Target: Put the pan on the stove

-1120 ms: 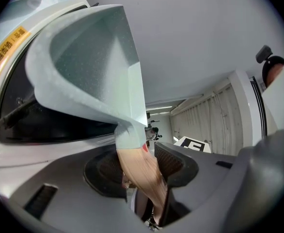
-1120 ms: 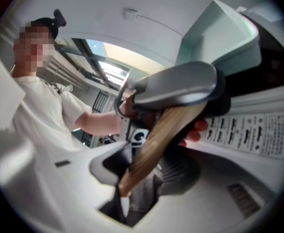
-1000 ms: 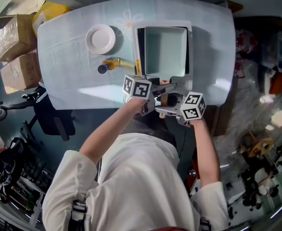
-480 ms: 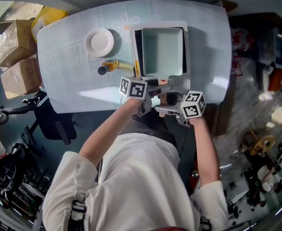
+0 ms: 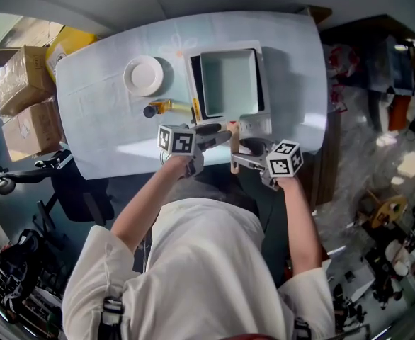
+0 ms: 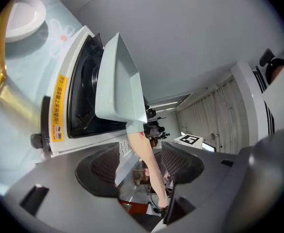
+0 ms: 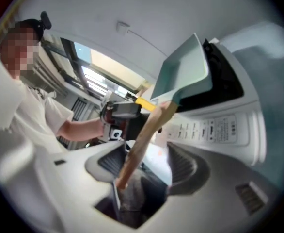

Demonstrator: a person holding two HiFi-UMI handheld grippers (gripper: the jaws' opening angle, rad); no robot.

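A square pale green pan (image 5: 227,83) sits on the white stove (image 5: 263,119) at the table's near edge, its wooden handle pointing towards me. My left gripper (image 5: 218,134) and right gripper (image 5: 239,158) face each other at that handle. In the left gripper view the pan (image 6: 118,81) rests on the stove (image 6: 59,110), and the handle (image 6: 149,161) runs through the left gripper (image 6: 142,164), whose wide jaws do not touch it. In the right gripper view the handle (image 7: 142,140) of the pan (image 7: 183,74) lies loose in the right gripper (image 7: 147,164), whose jaws are opening.
A white plate (image 5: 144,75) and a yellow-handled tool (image 5: 161,107) lie on the blue cloth left of the stove. Cardboard boxes (image 5: 23,83) stand past the table's left end, and a black chair (image 5: 80,183) stands below it. Clutter fills the floor at right.
Both pairs of jaws have spread apart off the pan's handle. The left gripper has drawn a little to the left. The pan stays on the stove.
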